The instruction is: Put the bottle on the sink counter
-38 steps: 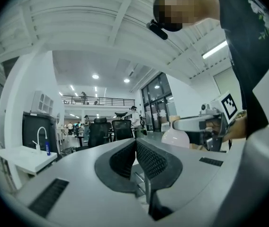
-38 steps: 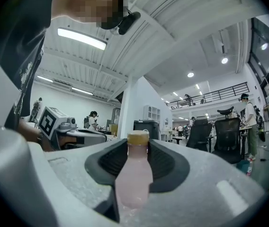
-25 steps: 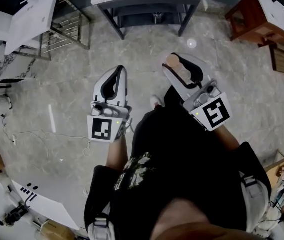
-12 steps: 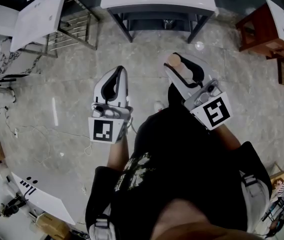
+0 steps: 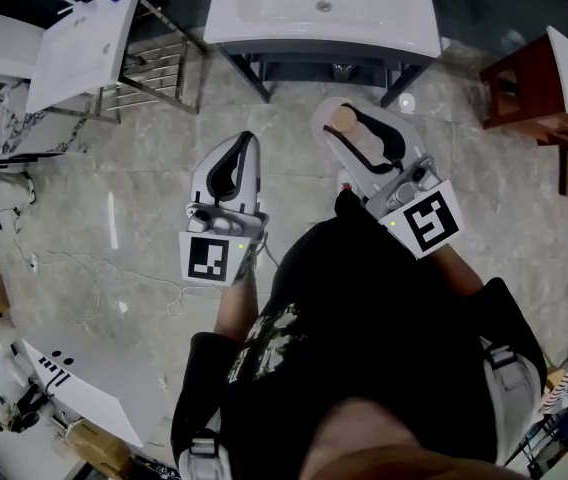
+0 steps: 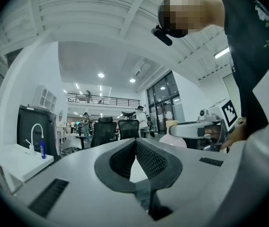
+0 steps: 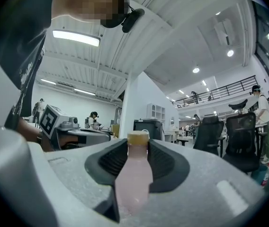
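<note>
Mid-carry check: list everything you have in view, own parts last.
sink counter: one, white, on a dark frame, top centre of head view
bottle: one, pink with tan cap, between the right tool's jaws
second sink: one, white, top left
blue bottle: one, small, on the second sink
rack: one, metal, beside the second sink
stand: one, red-brown, at right
cable: one, thin and pale, on the floor at left
left tool: white, shut, empty
right tool: white, shut on the bottle
shirt: black, on the person
</note>
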